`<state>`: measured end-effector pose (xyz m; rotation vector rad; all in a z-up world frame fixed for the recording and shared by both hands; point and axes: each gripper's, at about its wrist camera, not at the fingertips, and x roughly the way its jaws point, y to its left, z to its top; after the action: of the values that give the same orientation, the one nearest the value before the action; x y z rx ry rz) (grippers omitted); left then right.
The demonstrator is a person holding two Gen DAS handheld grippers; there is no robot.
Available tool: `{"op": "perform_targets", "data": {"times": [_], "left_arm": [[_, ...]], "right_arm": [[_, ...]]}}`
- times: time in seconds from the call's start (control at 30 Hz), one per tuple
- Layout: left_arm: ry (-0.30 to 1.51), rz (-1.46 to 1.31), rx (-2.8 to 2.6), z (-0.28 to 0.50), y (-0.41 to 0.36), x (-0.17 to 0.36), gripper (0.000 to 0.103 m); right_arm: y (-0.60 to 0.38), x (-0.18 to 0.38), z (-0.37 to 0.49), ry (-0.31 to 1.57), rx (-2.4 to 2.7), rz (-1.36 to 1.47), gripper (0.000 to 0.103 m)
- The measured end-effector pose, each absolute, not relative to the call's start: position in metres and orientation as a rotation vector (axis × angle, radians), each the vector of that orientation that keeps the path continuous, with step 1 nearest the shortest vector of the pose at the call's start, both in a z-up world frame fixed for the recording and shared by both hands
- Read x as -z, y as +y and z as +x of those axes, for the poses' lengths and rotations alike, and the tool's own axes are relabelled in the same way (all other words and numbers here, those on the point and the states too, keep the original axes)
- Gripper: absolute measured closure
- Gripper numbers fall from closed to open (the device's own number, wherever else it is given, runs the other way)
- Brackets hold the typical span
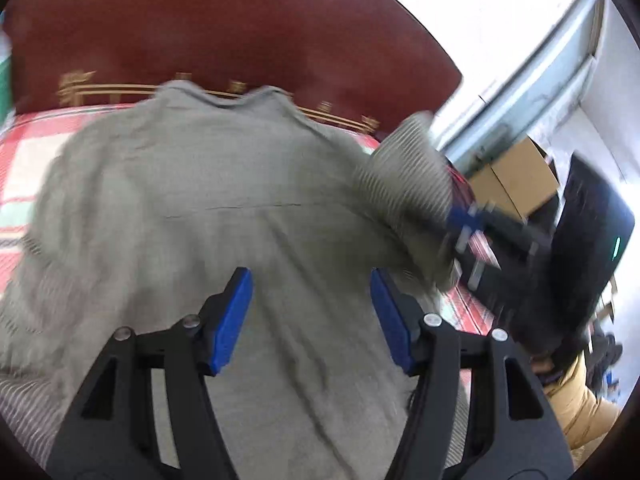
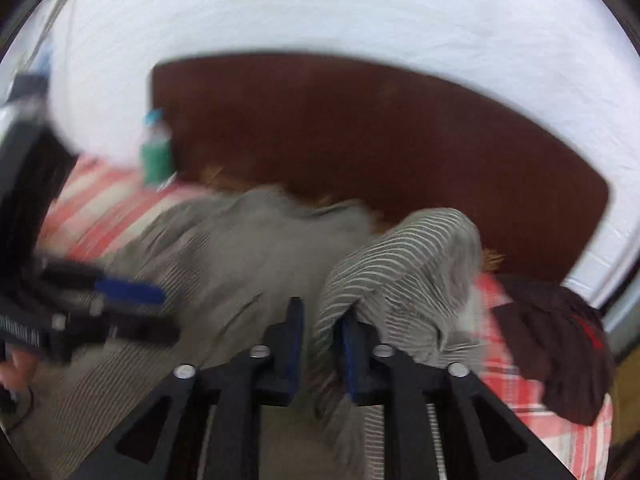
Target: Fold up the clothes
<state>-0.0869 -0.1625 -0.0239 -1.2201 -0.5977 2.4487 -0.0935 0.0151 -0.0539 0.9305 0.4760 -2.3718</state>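
One cardboard box (image 1: 516, 178), right hand-held gripper (image 2: 318, 332) pinching shirt (image 1: 224, 200)

The shirt (image 1: 224, 200) is grey-olive with fine pale stripes, plainest on its sleeve (image 2: 404, 276). The bedsheet (image 1: 24, 156) is a red, pink and white check. Headboard (image 1: 224, 28): dark red-brown with gold trim. Both hand-held grippers are black with blue pads (image 1: 232, 320).
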Motion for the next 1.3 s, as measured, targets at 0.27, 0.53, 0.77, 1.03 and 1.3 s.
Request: {"op": "perform_targets", "data": {"times": [0.27,0.53,0.77,1.03,1.3], "left_arm": [[-0.661,-1.245,-2.44,-0.082,-0.184,0.043,0.039],[-0.641,-1.235,-2.399,-0.088,-0.166,0.046,0.039],[-0.634,-1.246,-2.404,-0.088,-0.165,0.047,0.039],[-0.673,-1.242,-2.399,-0.086,-0.174,0.048,0.039],[-0.745,-1.161,-2.419,-0.073,-0.2,0.032,0.039]], "right_arm": [[0.069,0.057,-0.071,0.207,2.164,1.044,0.059],[0.146,0.074,-0.14,-0.219,2.346,1.238,0.045],[0.143,0.119,-0.181,-0.404,2.269,1.348,0.046],[0.123,0.082,-0.155,-0.199,2.367,1.15,0.095],[0.052,0.008,-0.085,0.07,2.219,0.804,0.095]]}}
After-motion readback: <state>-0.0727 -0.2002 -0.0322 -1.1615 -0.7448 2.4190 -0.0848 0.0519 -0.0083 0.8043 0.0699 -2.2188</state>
